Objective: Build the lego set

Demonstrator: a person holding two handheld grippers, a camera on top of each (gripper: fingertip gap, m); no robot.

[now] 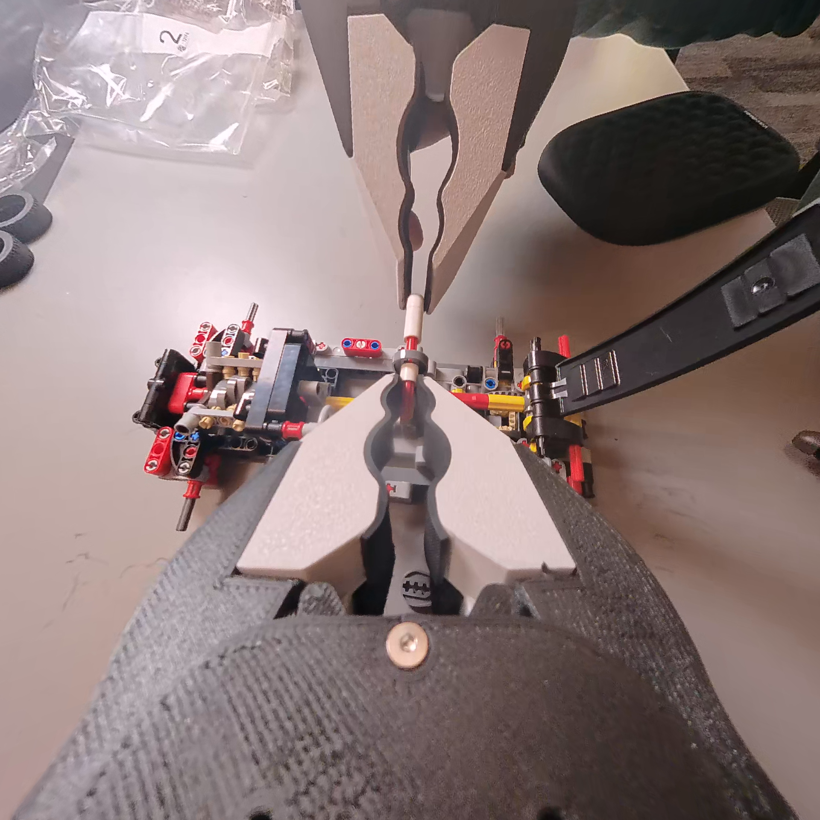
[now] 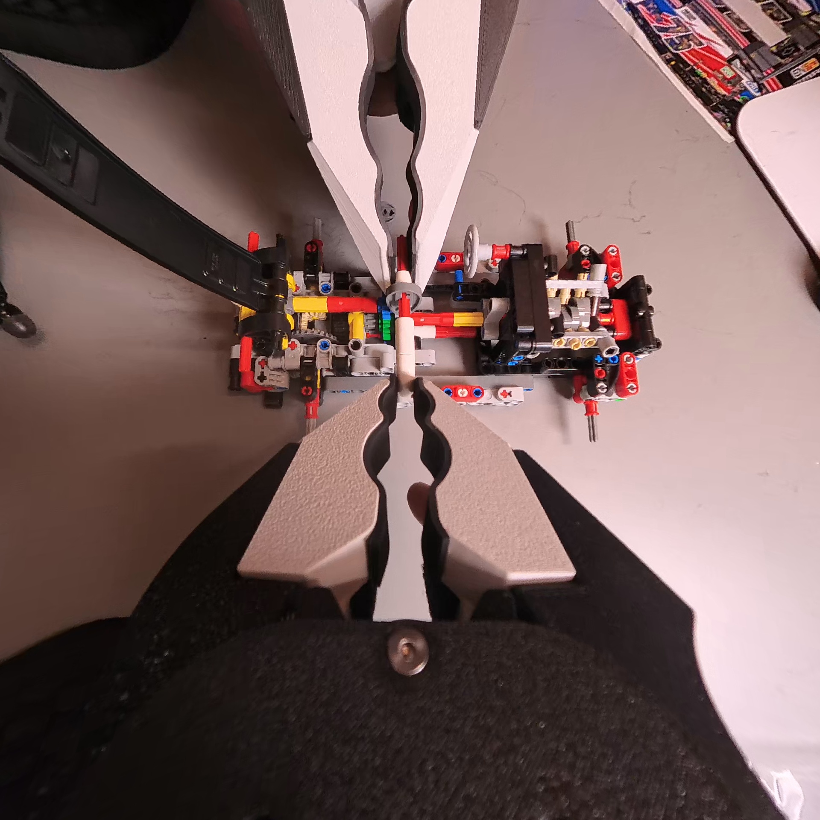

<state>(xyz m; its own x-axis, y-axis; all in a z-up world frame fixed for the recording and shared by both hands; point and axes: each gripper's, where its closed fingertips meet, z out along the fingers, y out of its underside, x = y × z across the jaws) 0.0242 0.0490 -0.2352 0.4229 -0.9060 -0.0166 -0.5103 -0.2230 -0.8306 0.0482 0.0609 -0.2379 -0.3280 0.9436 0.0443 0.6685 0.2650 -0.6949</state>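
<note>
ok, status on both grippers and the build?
Left gripper shut on the red axle. Right gripper shut on the white sleeve at the other end. Brick chassis flat on table. Black strap lies at one end.

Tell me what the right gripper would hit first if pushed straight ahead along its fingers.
The right gripper already clamps the white sleeve. Straight ahead lies the grey ring on the red axle, then the left gripper; depth is unclear, so likely the ring first.
</note>
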